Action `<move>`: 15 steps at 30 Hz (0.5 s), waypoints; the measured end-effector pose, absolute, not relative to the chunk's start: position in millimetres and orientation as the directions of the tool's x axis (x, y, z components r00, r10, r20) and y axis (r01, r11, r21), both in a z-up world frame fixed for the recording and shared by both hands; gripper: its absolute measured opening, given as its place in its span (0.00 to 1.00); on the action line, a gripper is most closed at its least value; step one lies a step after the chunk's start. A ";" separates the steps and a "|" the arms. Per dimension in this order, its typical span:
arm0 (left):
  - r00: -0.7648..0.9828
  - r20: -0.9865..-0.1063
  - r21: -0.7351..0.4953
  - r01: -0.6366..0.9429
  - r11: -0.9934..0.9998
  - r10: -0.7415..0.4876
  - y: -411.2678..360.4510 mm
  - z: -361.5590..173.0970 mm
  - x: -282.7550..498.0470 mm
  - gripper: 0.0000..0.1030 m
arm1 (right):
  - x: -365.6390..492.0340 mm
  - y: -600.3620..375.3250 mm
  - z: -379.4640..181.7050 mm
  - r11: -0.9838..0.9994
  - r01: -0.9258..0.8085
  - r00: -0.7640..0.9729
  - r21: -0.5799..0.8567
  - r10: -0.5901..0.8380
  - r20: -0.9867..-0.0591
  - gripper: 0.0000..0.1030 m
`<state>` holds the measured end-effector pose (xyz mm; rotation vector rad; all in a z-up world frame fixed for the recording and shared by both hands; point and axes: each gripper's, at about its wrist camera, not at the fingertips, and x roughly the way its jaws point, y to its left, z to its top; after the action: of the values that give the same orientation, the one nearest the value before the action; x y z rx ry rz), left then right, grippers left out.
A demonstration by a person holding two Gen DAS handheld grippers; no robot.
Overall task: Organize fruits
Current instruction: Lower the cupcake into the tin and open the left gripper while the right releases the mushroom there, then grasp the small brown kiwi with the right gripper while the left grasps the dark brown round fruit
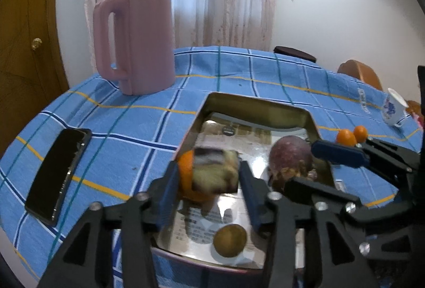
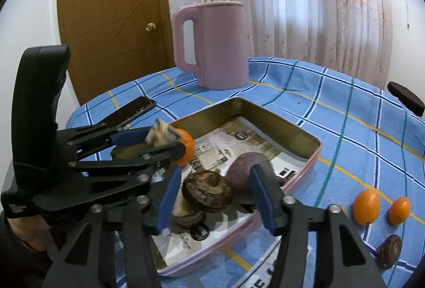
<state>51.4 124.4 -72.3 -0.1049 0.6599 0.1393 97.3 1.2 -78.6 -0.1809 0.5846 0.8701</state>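
Left tongs (image 1: 207, 168) and right tongs (image 2: 215, 176), both spread, hang over the tin (image 1: 255, 100), a blurred pale-brown piece (image 2: 162, 132) loose between the left jaws and dark brown fruits (image 2: 207, 191) beneath the right, so I judge I'm mid-drop and must next fetch the glossy orange kumquats (image 2: 366, 205) lying on the cloth right of my right tongs.

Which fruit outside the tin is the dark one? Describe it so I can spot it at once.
Start at the open metal tin on the blue checked tablecloth. To its right lie two small oranges. Nearer the camera than those sits the dark brown fruit, the only one outside the tin that isn't orange.
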 end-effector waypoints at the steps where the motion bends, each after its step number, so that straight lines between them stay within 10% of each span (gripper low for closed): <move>1: 0.784 -0.615 -0.067 -0.152 0.986 0.079 124.1 -71.3 50.2 0.65 | 96.7 -2.3 -77.0 0.643 -0.761 0.507 0.085 0.671 -0.541 0.57; 6: 0.819 -0.559 -0.025 -0.168 0.986 0.126 113.1 -59.7 38.5 1.00 | 92.4 -35.1 -63.6 0.688 -0.723 0.579 0.058 0.650 -0.493 0.63; 15: 0.812 -0.554 -0.041 -0.245 0.969 0.182 123.7 -57.5 42.4 1.00 | 123.6 -95.9 -67.1 0.831 -0.555 0.668 0.049 0.479 -0.570 0.63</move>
<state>42.4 123.7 -57.5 -0.1128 0.5798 0.2289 123.6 -95.9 -67.1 -0.1329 0.6037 0.5849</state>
